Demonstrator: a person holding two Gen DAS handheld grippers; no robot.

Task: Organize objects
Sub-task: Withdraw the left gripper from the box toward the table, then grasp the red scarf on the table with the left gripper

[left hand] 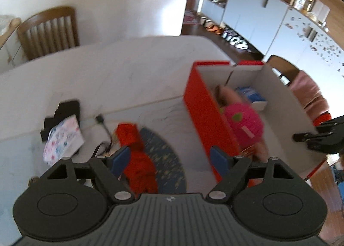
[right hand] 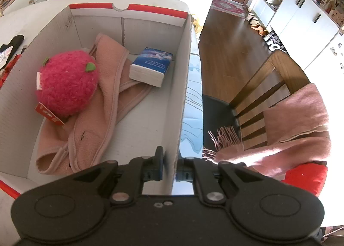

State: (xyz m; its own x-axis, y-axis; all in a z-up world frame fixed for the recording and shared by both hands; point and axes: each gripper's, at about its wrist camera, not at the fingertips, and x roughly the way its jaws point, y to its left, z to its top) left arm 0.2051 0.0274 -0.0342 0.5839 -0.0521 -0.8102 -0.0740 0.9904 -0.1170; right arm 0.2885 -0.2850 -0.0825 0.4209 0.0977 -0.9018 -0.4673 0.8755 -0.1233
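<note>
Two claws are in view. Left claw (left hand: pixel 171 155): jaws stand wide apart with nothing between the pads; it hangs above the bench (left hand: pixel 107 69), over a red cloth (left hand: pixel 137 160) that lies partly on a dark blue patterned mat (left hand: pixel 165 155). No earlier picture is available for comparison. Right claw (right hand: pixel 169 168): jaws are drawn narrow and clamp the right-hand wall of the cardboard box (right hand: pixel 182 95), one pad inside the box and one outside.

Box: red outside, white inside, open at the top, resting on the bench near its right edge. Contents, as seen from the right wrist view:
- pink fuzzy strawberry toy (right hand: pixel 66 82) with a red tag, at the left side, lying on the towel;
- pink towel (right hand: pixel 96 121), crumpled across the floor of the box;
- blue tissue pack (right hand: pixel 150 65), toward the far right corner, one end resting on the towel.

Outside the box, on the bench to its left: the red cloth, the blue mat, a white printed pouch (left hand: pixel 62 138) on a black item (left hand: pixel 66 112), and a black cable (left hand: pixel 105 129).

A wooden chair (right hand: pixel 264 86) beside the bench carries a pink scarf (right hand: pixel 290 134).
</note>
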